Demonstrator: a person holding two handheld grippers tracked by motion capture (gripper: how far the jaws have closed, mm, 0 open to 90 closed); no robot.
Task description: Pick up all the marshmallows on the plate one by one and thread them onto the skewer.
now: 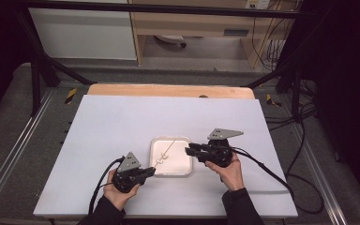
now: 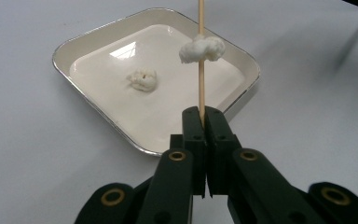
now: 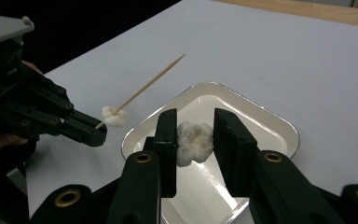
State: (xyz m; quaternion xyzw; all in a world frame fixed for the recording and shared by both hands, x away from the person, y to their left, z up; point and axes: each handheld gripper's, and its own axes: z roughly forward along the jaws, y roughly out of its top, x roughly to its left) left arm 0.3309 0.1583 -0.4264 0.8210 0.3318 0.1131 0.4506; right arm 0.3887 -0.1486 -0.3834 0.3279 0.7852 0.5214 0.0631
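A: Skewer (image 2: 201, 56) first. One white puff (image 2: 202, 48) is already threaded on it, sitting partway up the stick, just above the left claw (image 2: 204, 112). That claw is clamped tight on the skewer's blunt end, the stick rising straight out from between the jaws.

B: And the second puff (image 3: 194, 142)?

A: Between the jaws of the right claw (image 3: 195, 140). The jaws stand partly apart with the puff filling most of the gap; the near jaw touches it, and whether the far one presses cannot be told. In the left gripper view a puff (image 2: 142, 80) lies on the white tray (image 2: 93, 32), beyond and left of the left claw; probably the same one.

B: Progress, then?

A: By judgement, about halfway: one piece skewered, one being fetched. Left to do: carry the second puff to the pointed tip (image 3: 182, 56), which points away from the left claw, and push it down.

B: Surroundings?

A: The tray rests on the white table (image 1: 122, 122), between the two claws in the high view (image 1: 142, 174) (image 1: 191, 149).
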